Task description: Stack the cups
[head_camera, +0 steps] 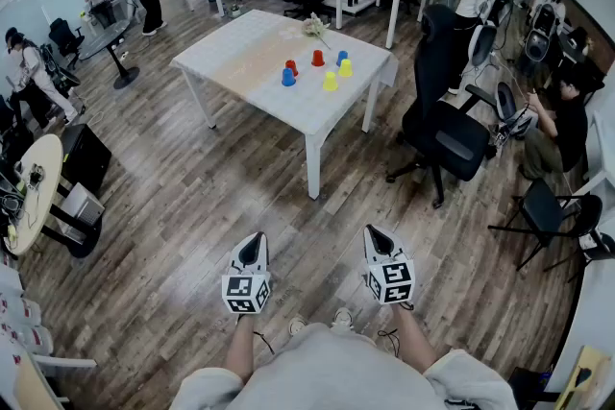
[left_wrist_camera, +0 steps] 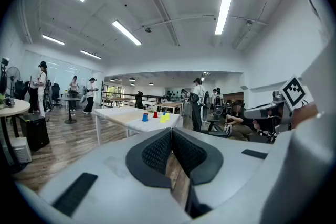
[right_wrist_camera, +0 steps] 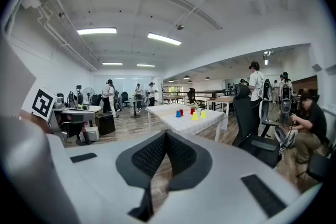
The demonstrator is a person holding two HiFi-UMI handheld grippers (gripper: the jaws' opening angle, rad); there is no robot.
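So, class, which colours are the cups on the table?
Cups: two red, two blue, two yellow; clearest in the head view.

The tabletop (head_camera: 279, 101) stands in the upper middle of the head view, well apart from both tongs. Six cups (head_camera: 330, 82) sit on it in a loose cluster towards its right half, each apart from the others. A chair (head_camera: 447, 125) stands on the floor (head_camera: 192, 206) just right of the tabletop. At the lower middle of the frame, the left tongs (head_camera: 252, 245) and the right tongs (head_camera: 376, 236) hang side by side above the floor. A round tabletop (head_camera: 29, 192) lies at the left edge.
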